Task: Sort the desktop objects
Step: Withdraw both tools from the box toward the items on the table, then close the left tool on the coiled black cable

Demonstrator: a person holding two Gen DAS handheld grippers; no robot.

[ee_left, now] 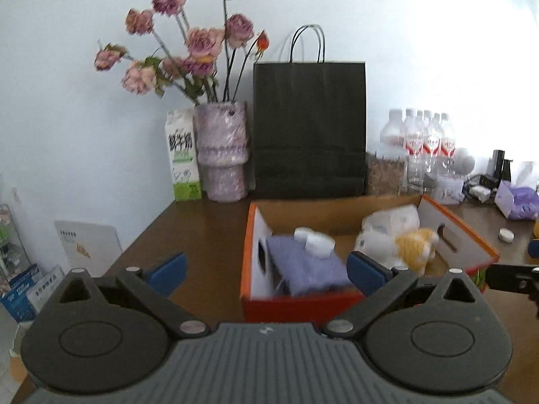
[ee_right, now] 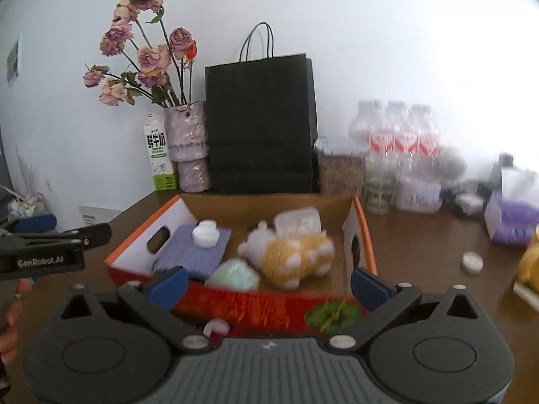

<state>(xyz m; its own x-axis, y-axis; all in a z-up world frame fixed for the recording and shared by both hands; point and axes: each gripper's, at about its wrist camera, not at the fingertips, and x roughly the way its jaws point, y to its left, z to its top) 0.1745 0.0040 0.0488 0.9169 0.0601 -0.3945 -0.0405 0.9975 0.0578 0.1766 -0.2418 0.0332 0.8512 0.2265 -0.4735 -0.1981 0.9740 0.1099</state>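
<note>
while both tools gape wide and empty before the orange box [ee_right: 365,235], the white cap [ee_right: 471,262] lies loose on the tabletop [ee_right: 421,235], right of the box. it sits ahead-right of the right tool [ee_right: 269,284], likely nearer than the left tool [ee_left: 266,274].

A black paper bag [ee_left: 309,128] is standing far back against the wall, dried roses [ee_left: 188,43] leaning left of it.

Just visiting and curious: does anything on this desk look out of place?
A small white cap lies loose on the table, outside the orange box holding the other items. The flowers look dried and wilted.
</note>
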